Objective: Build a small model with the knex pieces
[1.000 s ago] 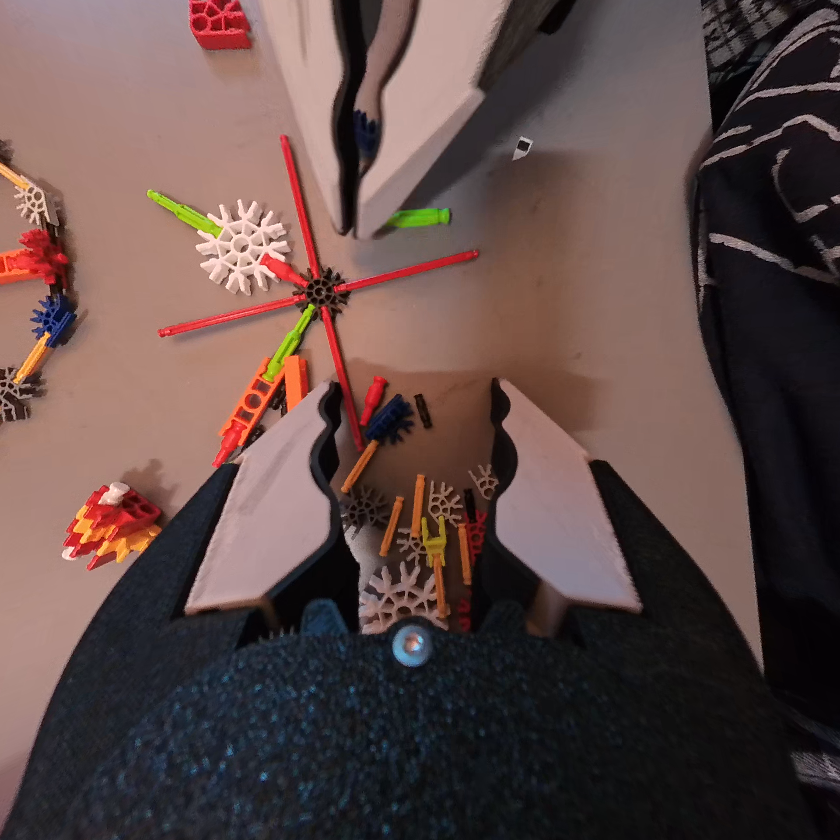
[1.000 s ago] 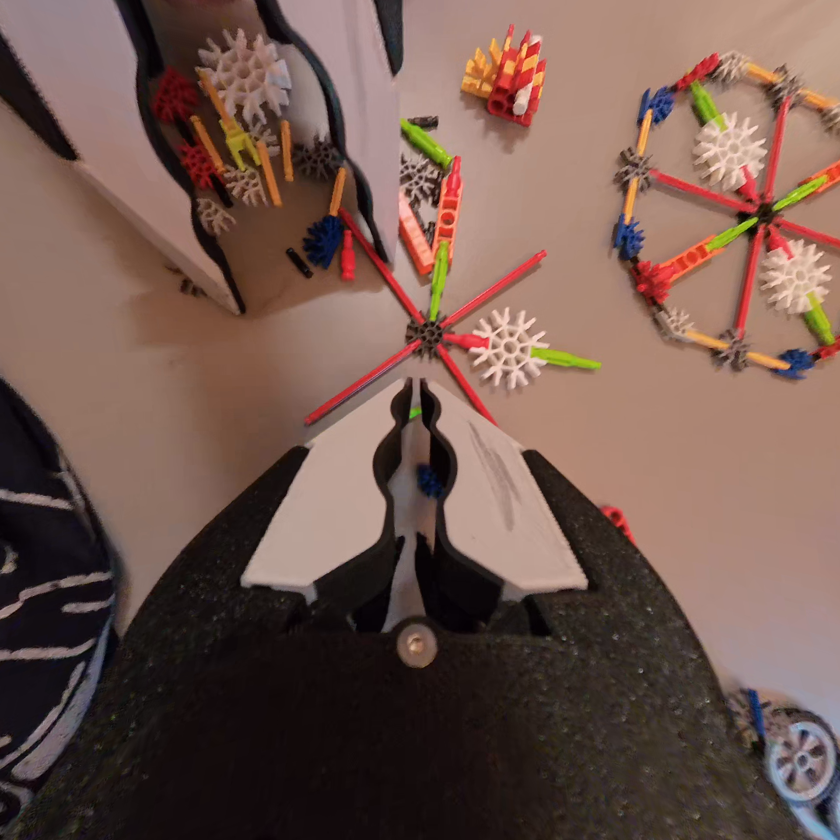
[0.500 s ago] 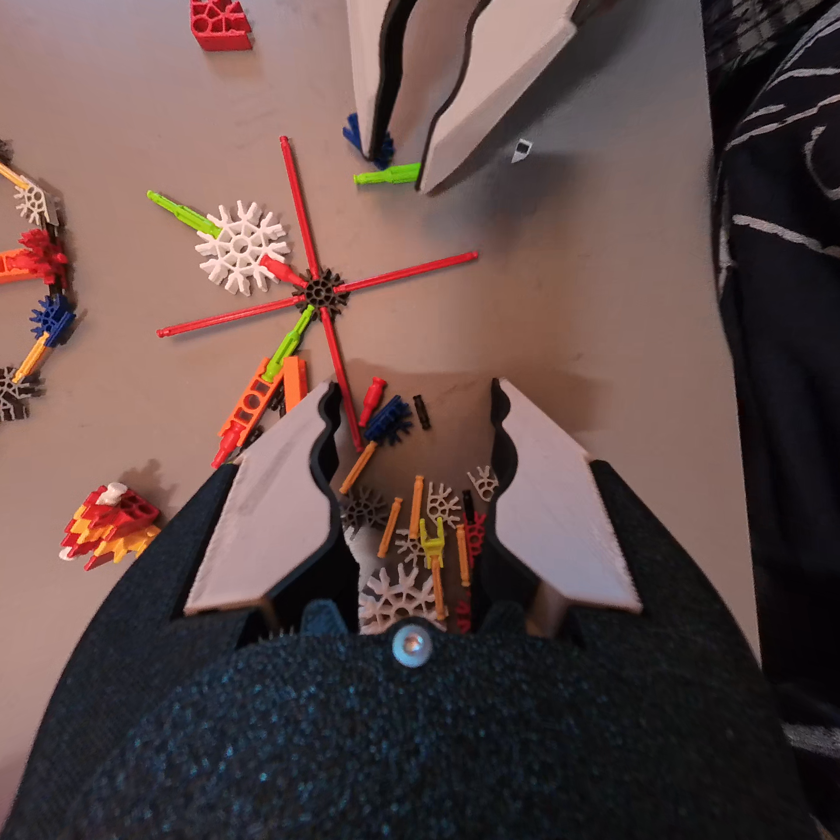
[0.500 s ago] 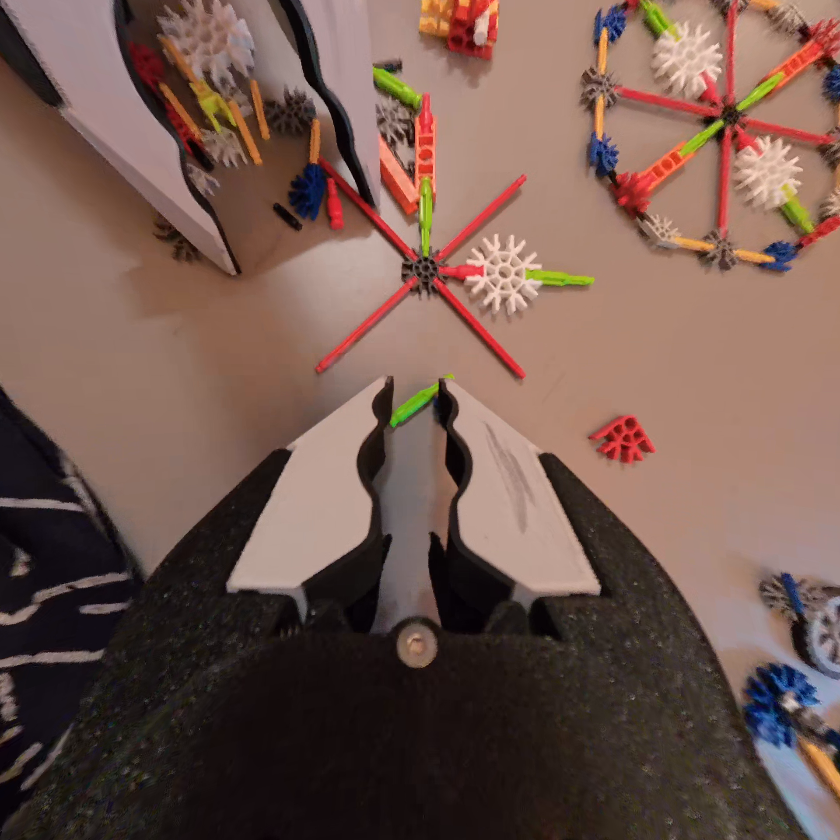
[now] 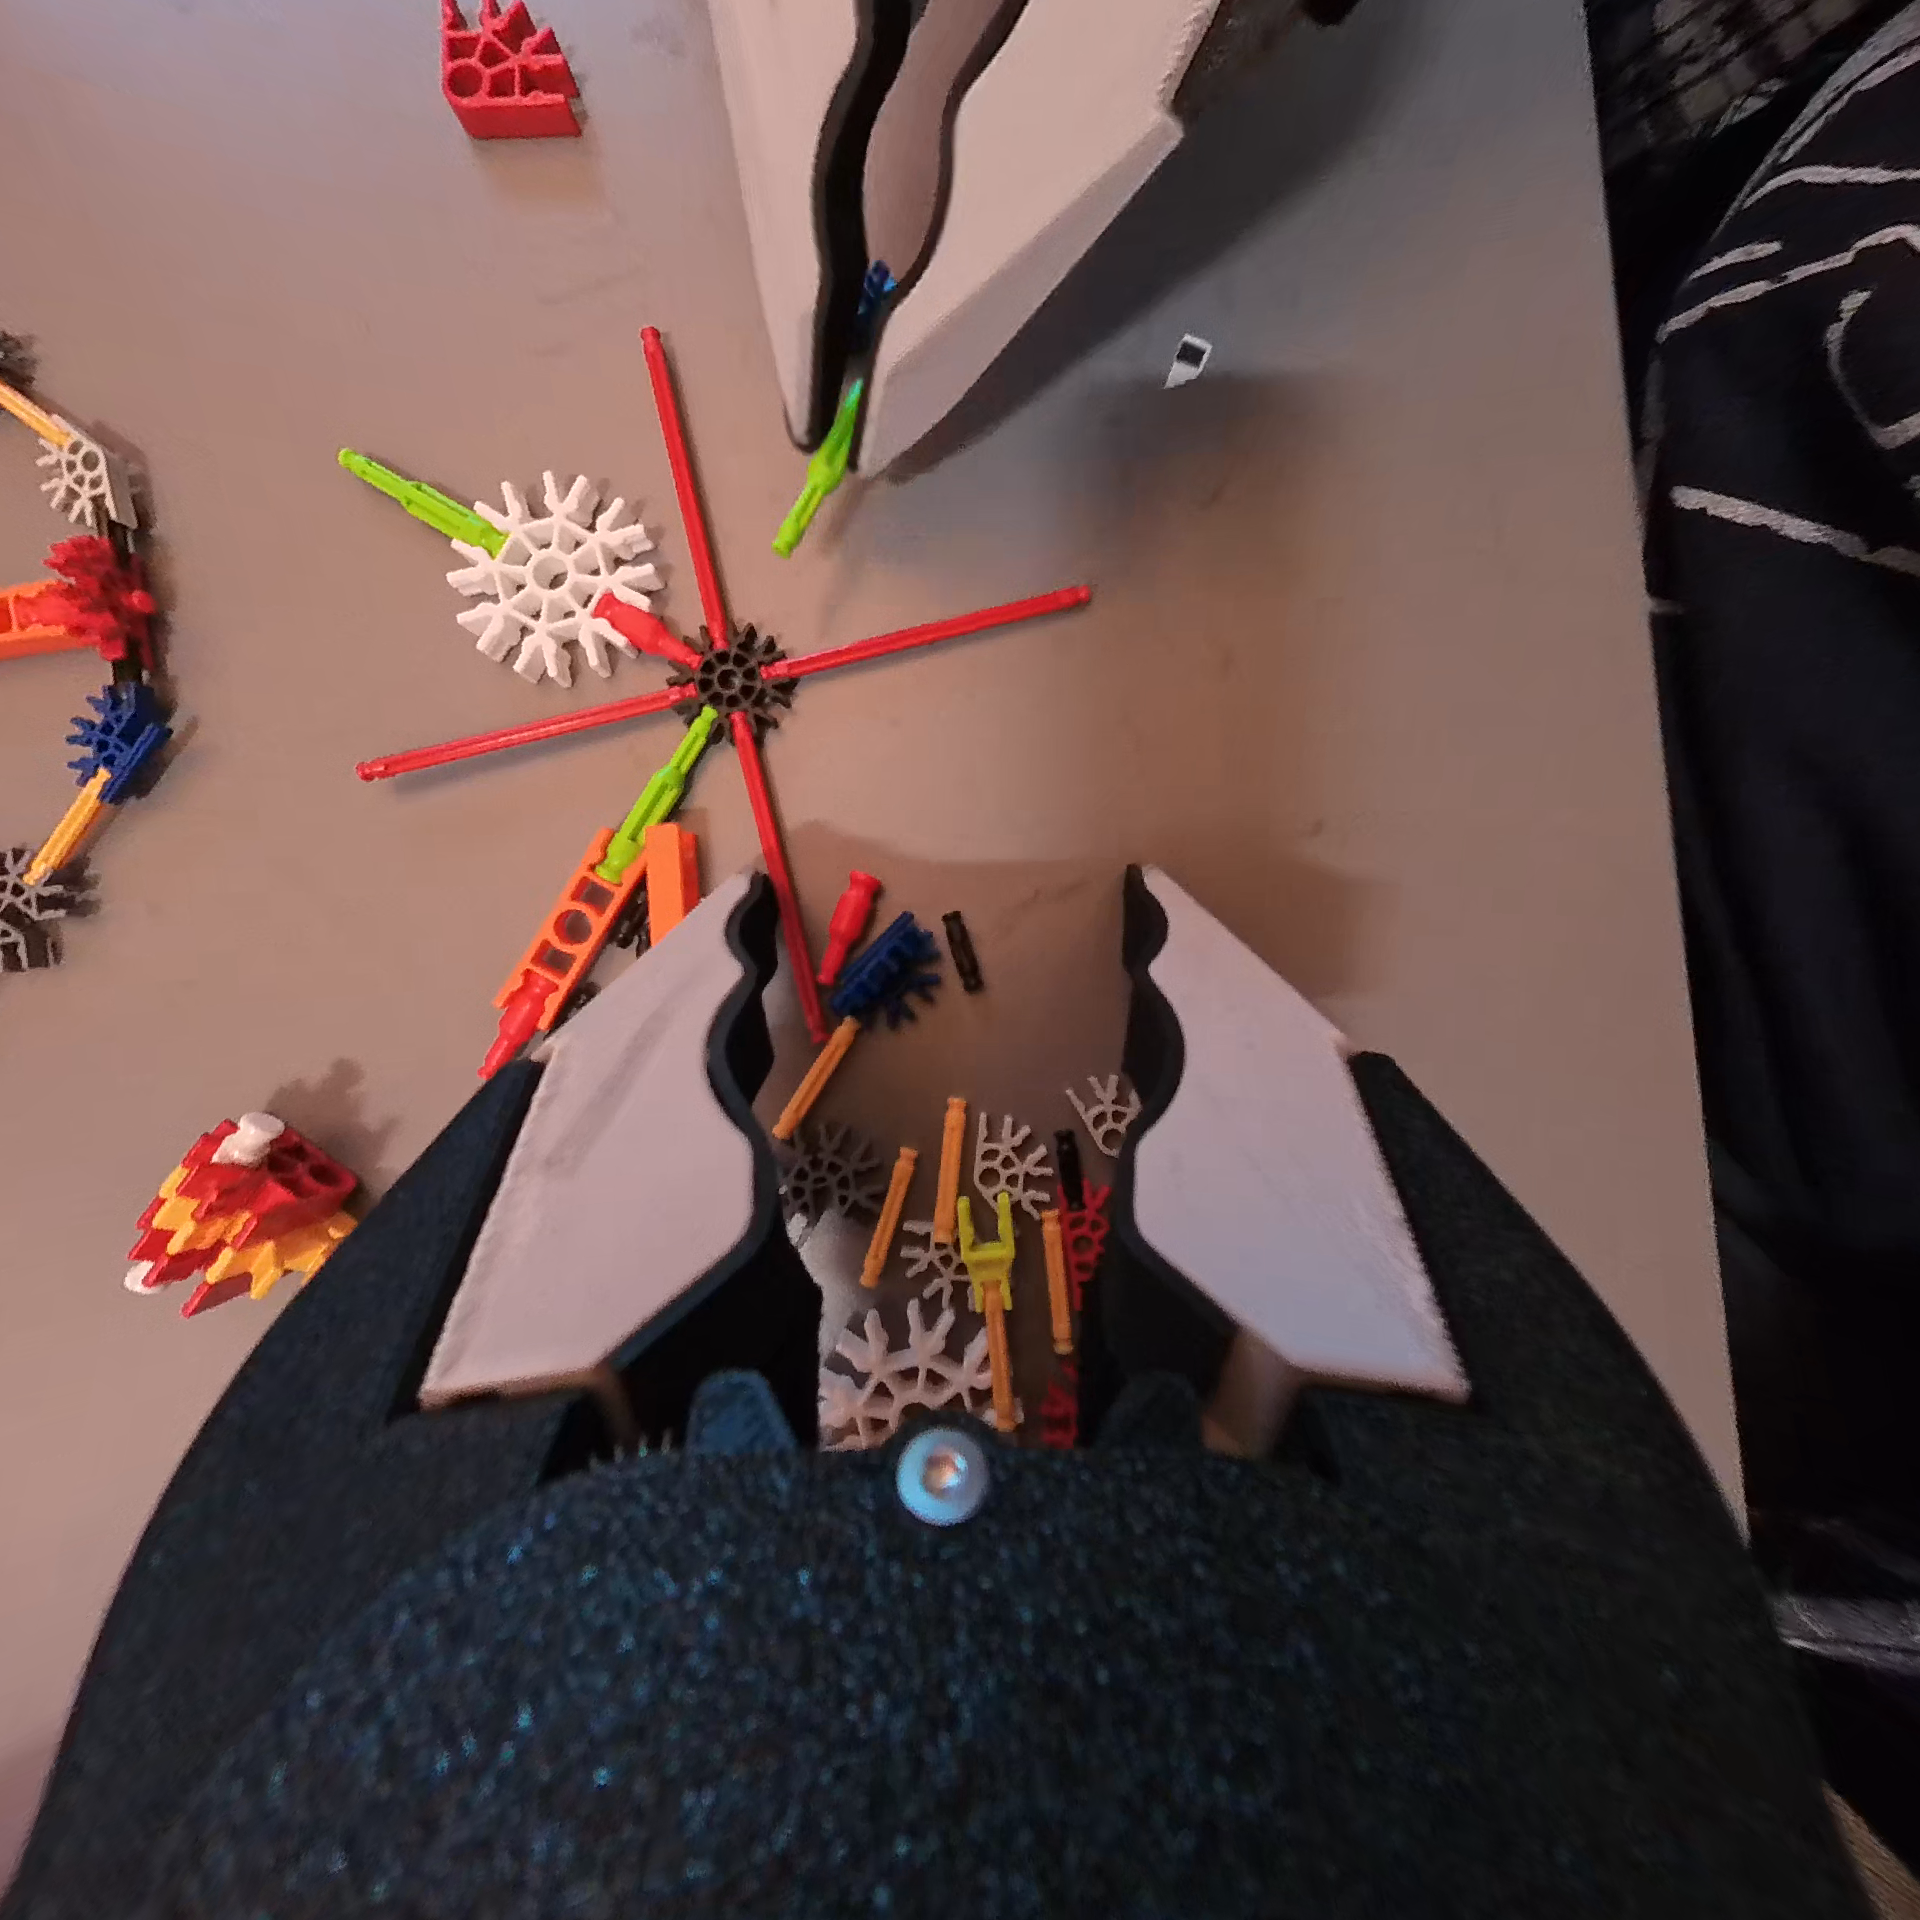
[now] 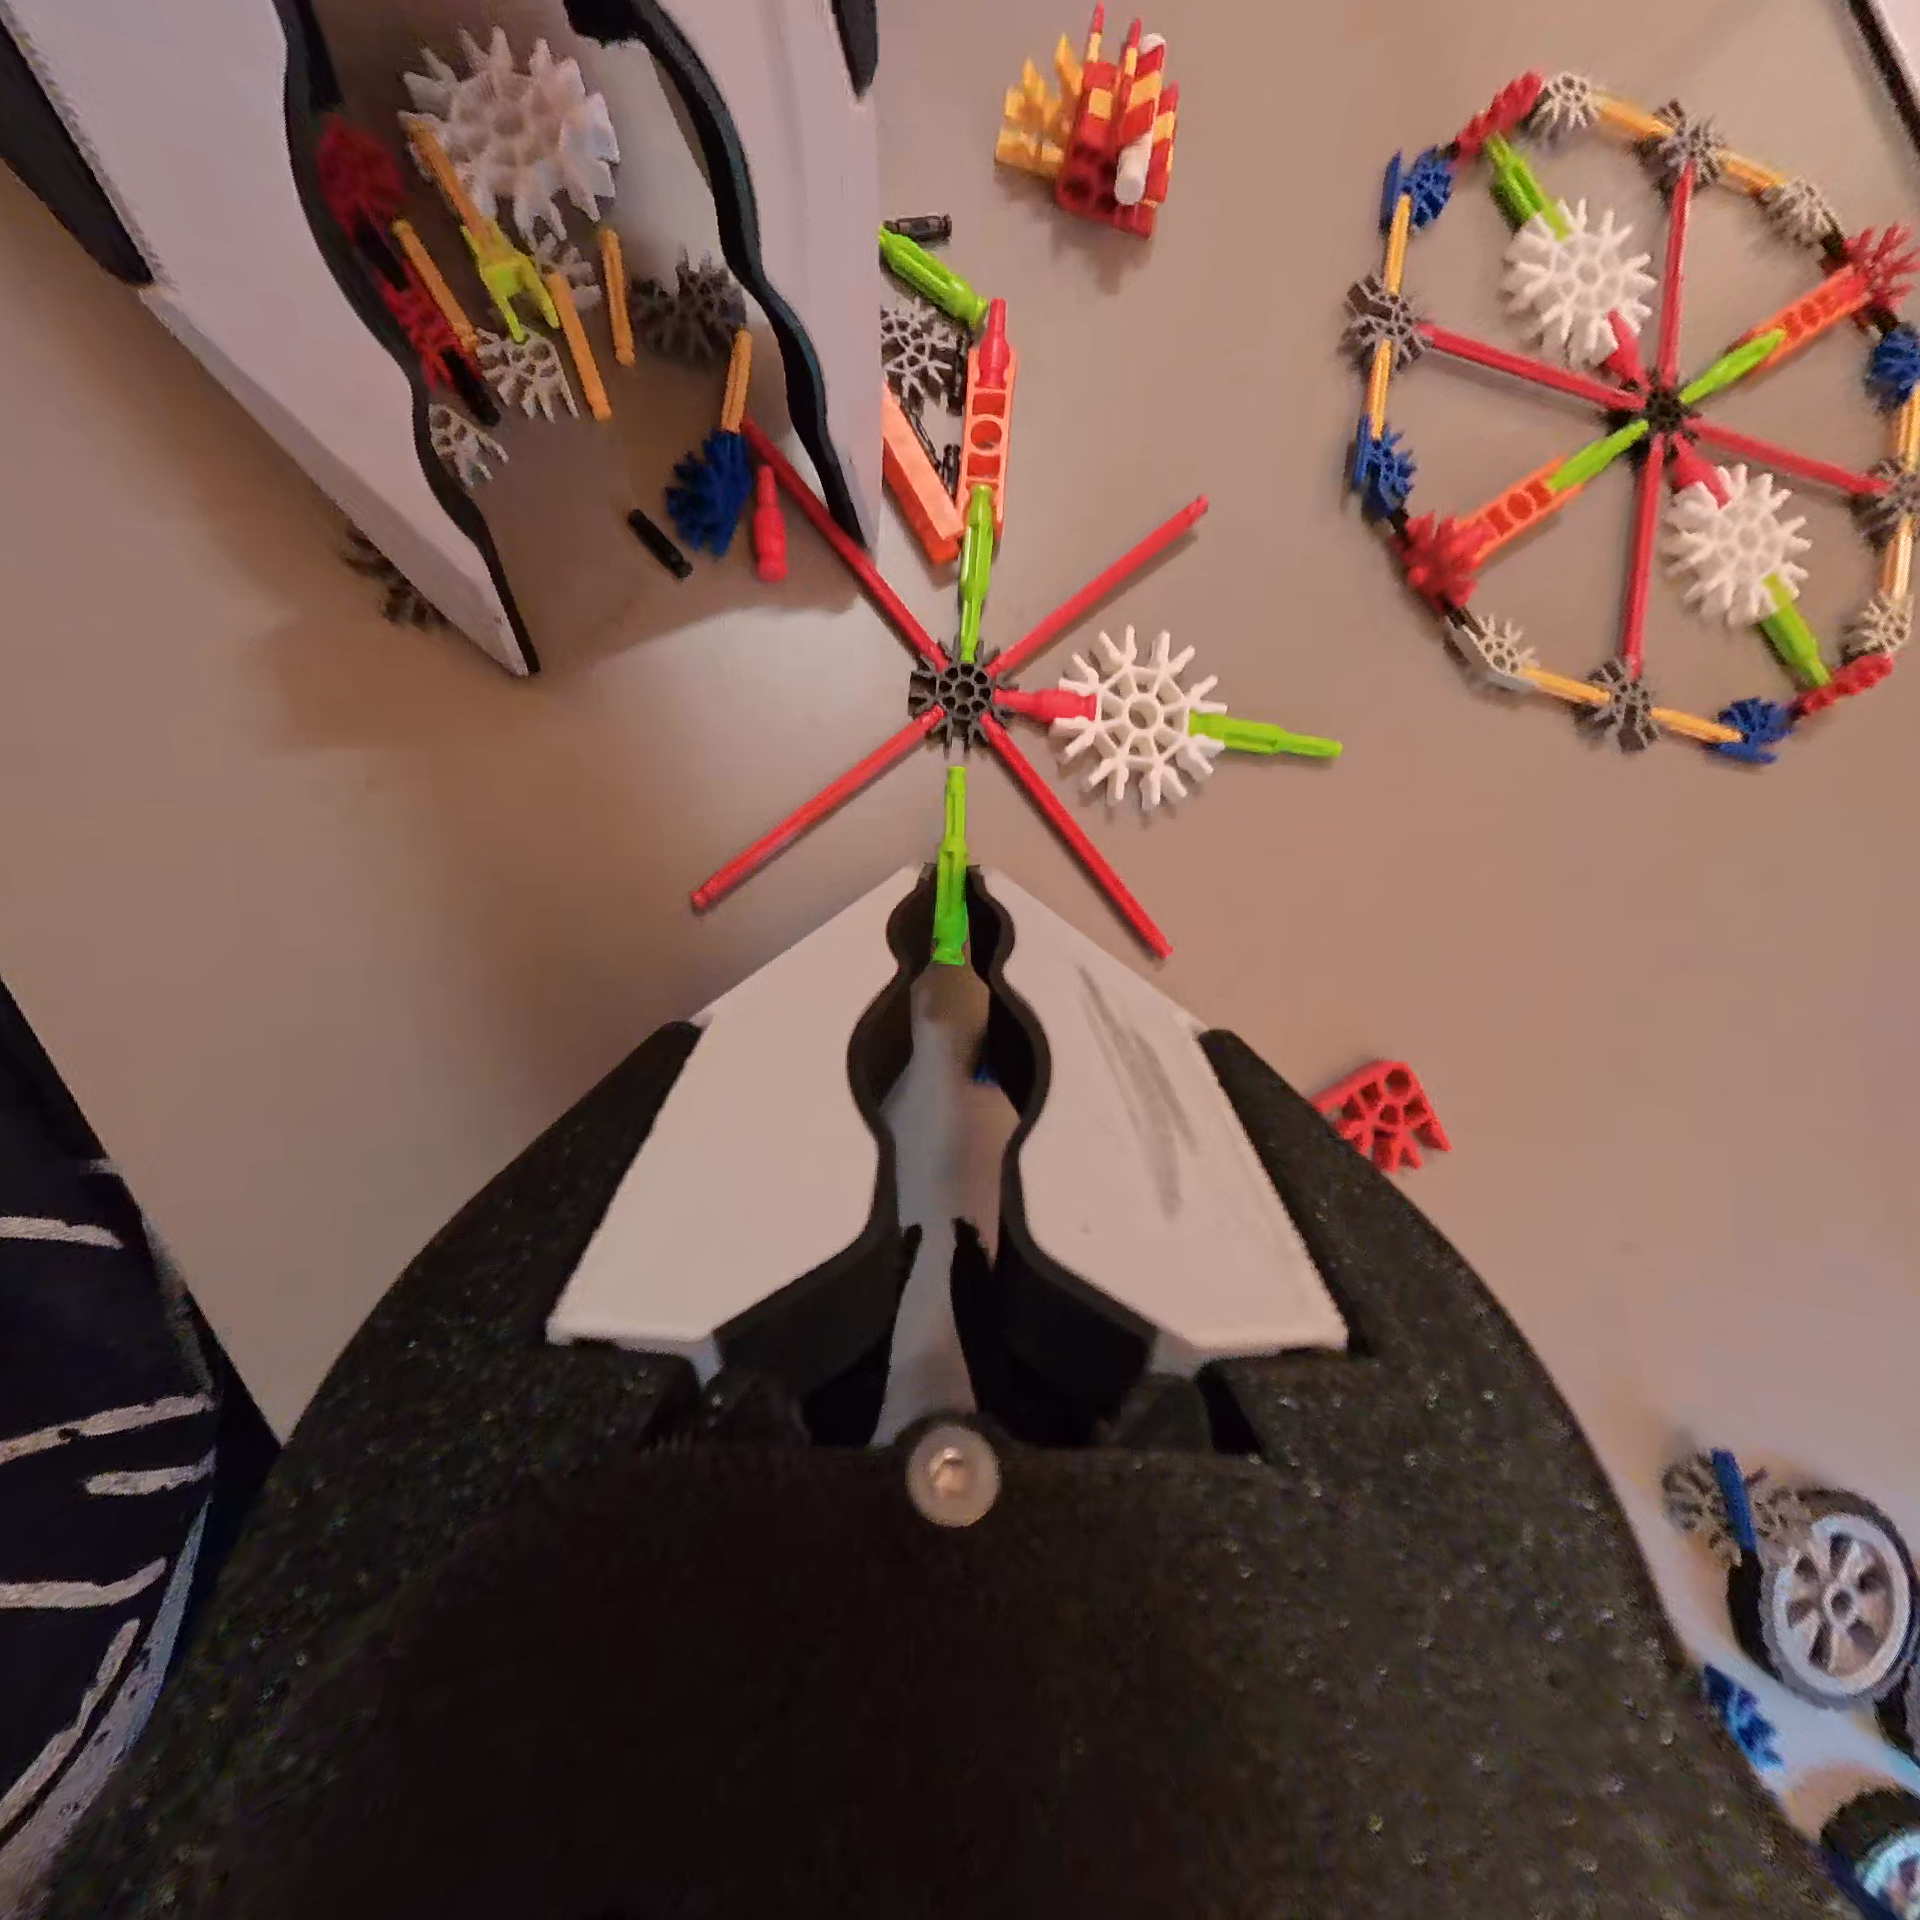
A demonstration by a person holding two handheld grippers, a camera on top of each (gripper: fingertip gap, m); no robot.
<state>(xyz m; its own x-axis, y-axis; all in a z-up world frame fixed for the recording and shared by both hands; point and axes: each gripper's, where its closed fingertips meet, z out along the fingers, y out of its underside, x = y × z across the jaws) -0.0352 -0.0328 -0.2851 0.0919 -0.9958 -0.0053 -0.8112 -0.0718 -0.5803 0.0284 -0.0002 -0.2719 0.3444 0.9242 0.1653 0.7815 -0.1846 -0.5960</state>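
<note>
My right gripper is shut on a short green rod. The rod points at a black hub and its tip stops just short of it. The hub carries several long red rods, a green rod and a short red rod joined to a white snowflake connector. The left wrist view shows the same green rod, the hub and the right gripper from the other side. My left gripper is open and rests on the table around a heap of loose pieces, beside a blue connector.
A finished rod-and-connector wheel lies at the right. A red and yellow stack sits at the back, a red flat piece near my right gripper, a toy tyre at the lower right. A person's dark patterned clothing borders the table edge. One gripper's finger ends stand about 8 centimetres off the other's. My right gripper is the nearer one to the red flat piece: about 10 centimetres, against 15 centimetres. It turns up in the left wrist view as well.
My right gripper drew back and opened with the green rod lying crosswise at its tips, then shut on the rod lengthwise and moved back toward the black hub. My left gripper stayed still.
</note>
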